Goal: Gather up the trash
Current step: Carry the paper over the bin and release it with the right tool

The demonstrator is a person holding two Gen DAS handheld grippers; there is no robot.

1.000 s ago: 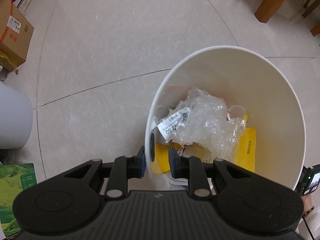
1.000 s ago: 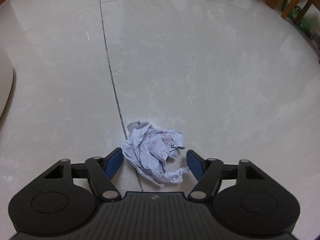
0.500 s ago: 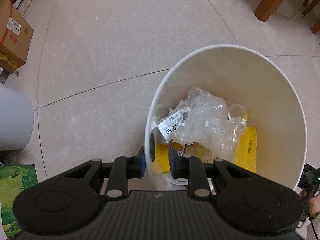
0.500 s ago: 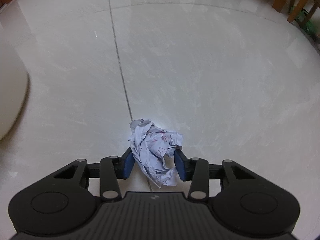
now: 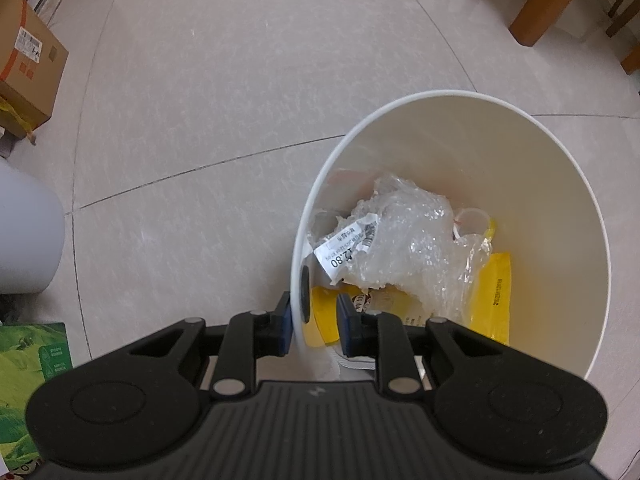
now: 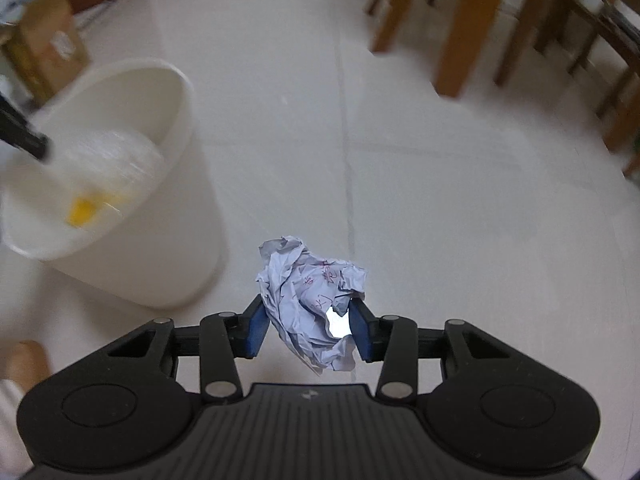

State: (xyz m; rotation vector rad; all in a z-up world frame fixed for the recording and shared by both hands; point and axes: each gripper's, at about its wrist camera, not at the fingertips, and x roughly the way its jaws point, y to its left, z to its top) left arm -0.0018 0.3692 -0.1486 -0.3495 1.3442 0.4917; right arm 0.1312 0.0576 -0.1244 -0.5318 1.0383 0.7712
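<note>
While clamped on white bin (image 5: 298, 276) rim w/ left gripper (image 5: 311, 323), gripping crumpled paper (image 6: 310, 304) in right gripper (image 6: 306, 330), off floor (image 6: 440, 220).

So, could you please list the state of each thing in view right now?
Crumpled paper: gripped, off the floor.
Right gripper: shut on the paper.
Left gripper: shut on the bin's rim.
White bin: upright, partly filled.
Plastic wrap: crumpled inside the bin.
</note>
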